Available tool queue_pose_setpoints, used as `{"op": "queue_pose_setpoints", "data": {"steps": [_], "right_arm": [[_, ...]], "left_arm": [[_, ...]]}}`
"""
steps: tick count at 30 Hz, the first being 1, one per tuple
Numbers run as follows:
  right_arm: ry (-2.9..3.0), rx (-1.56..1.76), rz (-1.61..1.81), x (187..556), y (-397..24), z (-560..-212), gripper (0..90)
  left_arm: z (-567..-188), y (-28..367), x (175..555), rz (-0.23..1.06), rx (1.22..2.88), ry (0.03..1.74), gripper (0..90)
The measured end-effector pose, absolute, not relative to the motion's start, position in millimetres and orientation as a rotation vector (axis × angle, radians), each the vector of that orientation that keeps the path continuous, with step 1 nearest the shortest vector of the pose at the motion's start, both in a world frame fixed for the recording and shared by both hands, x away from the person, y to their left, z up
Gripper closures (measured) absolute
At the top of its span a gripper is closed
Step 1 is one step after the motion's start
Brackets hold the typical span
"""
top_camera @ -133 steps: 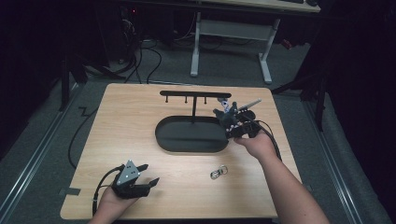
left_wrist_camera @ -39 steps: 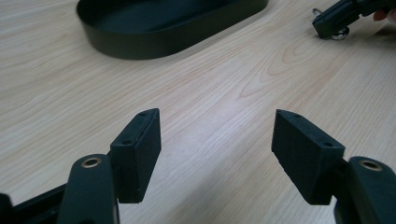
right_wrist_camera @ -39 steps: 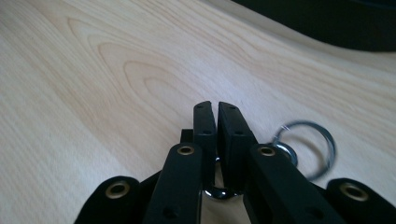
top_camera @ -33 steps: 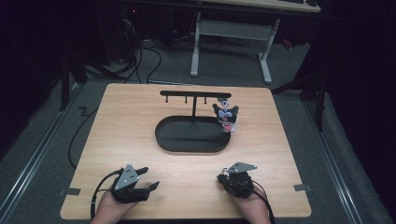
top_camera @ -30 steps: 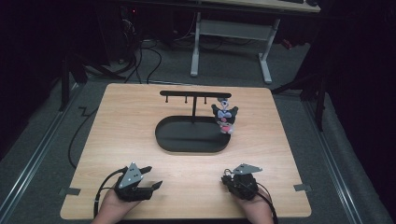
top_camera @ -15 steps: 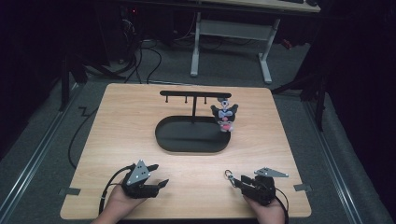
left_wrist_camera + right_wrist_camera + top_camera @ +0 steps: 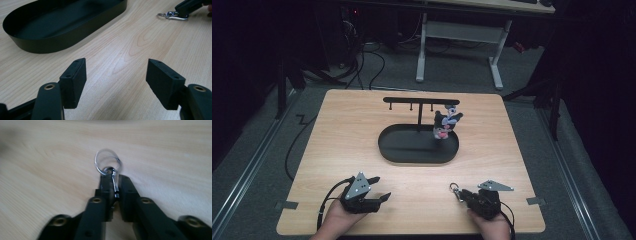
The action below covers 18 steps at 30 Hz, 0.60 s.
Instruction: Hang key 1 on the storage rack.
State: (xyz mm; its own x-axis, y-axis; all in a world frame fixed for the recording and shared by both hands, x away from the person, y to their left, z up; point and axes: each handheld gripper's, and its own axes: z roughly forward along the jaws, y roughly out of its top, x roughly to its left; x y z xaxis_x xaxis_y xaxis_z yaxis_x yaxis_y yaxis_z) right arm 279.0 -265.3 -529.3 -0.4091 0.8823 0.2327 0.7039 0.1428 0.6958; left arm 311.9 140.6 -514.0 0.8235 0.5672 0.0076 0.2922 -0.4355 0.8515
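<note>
My right gripper (image 7: 463,193) lies near the table's front edge, right of centre. It is shut on a small metal snap clip (image 7: 114,185) whose split ring (image 7: 108,161) sticks out past the fingertips. Its jaws have just been closing, with the clip between them. The clip (image 7: 172,15) rests low on the wood. My left gripper (image 7: 381,188) sits at the front left, open, with bare wood between its pads (image 7: 73,80). A black oval tray (image 7: 412,156) holds a rack (image 7: 421,101), and a small plush toy (image 7: 444,125) hangs from its right end.
The wooden table (image 7: 337,140) has bare wood on both sides of the tray. Cables trail from both grippers over the front edge. Beyond the table are a white desk frame (image 7: 457,35) and cables on a dark floor.
The right gripper has come from the rack, where the toy now hangs, to the front of the table and has taken the clip. It shifted a little right. The left gripper barely moved.
</note>
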Motion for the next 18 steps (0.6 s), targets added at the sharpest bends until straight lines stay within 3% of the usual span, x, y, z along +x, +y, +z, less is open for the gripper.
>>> {"op": "queue_pose_setpoints", "data": {"steps": [18], "right_arm": [[2.16, 1.453, 0.959, 279, -268, -518, 85.6]], "left_arm": [[-515, 141, 313, 0.361, 2.049, 0.642, 33.5]]}}
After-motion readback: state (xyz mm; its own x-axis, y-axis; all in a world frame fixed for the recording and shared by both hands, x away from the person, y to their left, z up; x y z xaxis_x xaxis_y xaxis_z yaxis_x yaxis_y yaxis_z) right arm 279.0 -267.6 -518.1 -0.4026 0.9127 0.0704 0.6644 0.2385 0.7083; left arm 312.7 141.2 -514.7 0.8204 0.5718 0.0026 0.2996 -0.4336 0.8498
